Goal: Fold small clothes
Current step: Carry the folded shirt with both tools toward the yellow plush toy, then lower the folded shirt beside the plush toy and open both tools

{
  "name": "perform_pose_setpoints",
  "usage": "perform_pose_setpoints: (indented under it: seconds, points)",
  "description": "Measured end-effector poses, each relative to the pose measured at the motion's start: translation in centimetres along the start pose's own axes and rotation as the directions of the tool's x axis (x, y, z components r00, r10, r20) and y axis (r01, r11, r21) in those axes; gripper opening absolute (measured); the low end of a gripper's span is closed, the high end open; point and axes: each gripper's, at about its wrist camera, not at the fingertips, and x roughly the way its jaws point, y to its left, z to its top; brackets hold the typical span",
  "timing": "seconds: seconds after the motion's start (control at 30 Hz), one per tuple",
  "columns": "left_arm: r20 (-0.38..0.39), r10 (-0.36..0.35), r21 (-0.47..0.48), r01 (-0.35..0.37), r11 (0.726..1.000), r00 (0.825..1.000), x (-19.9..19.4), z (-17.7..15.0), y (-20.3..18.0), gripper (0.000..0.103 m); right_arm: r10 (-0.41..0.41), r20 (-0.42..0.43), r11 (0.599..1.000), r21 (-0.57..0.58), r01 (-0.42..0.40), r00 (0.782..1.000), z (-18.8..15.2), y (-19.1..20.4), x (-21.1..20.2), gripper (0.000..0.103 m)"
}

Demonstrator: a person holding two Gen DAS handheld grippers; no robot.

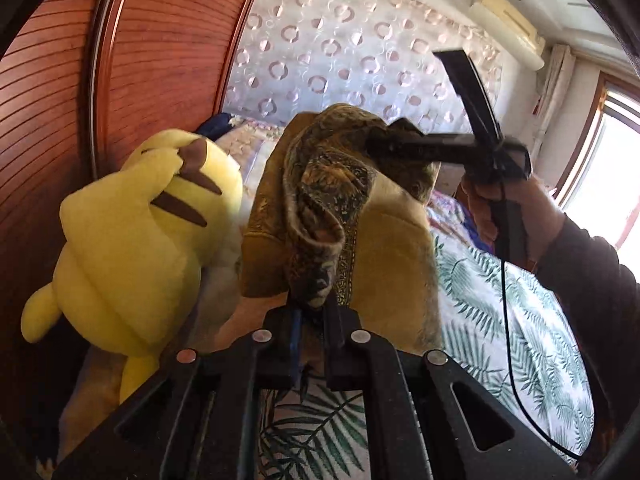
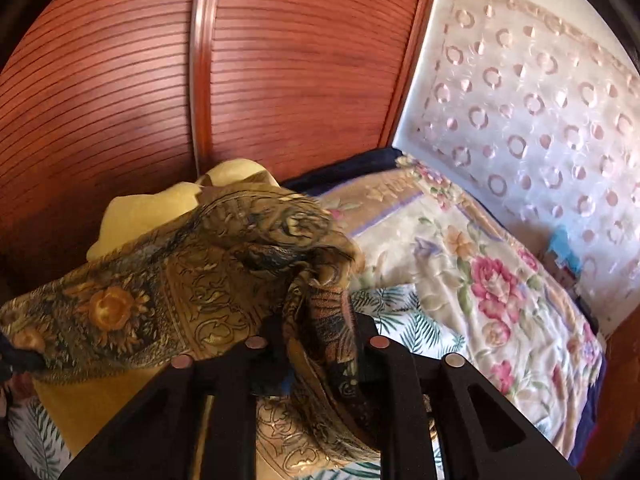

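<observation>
Both grippers, left gripper [image 1: 310,312] and right gripper [image 2: 320,344], are grasping the patterned scarf [image 1: 328,184], lifting it over the bed [image 1: 520,320] for folding.

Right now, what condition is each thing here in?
Scarf: bunched, lifted off the bed, strung between both grippers.
Left gripper: shut on the scarf.
Right gripper: scarf between its fingers; grip unclear.
Plush toy: lying against the wardrobe.
Wardrobe: doors closed.
Blanket: spread flat on the bed.
</observation>
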Motion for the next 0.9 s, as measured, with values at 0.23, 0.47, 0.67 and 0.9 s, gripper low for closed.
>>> perform_pose_setpoints:
  seconds: [0.23,0.47,0.67,0.9]
  points:
    - [0.060,0.044,0.050,-0.047,0.998,0.997,-2.5,-0.2,-0.3,0.022,-0.165,0.097,0.986,0.047,0.161,0.982,1.5,-1.0,-1.4,0.054]
    - [0.125,0.045,0.141,-0.062,0.988,0.991,-3.6,1.0,-2.4,0.083,-0.112,0.173,0.990,0.104,0.095,0.978,0.0,-0.7,-3.5,0.054]
    - [0.004,0.045,0.180,-0.045,0.983,0.999,0.9,0.9,-3.4,0.083,0.034,0.049,0.986,0.162,-0.041,0.998,-1.9,-2.6,1.2,0.054]
    - [-0.080,0.077,0.184,-0.061,0.981,0.994,3.9,-0.6,-3.1,0.083,0.079,0.013,0.966,0.245,-0.080,0.997,-2.9,-5.3,6.7,0.054]
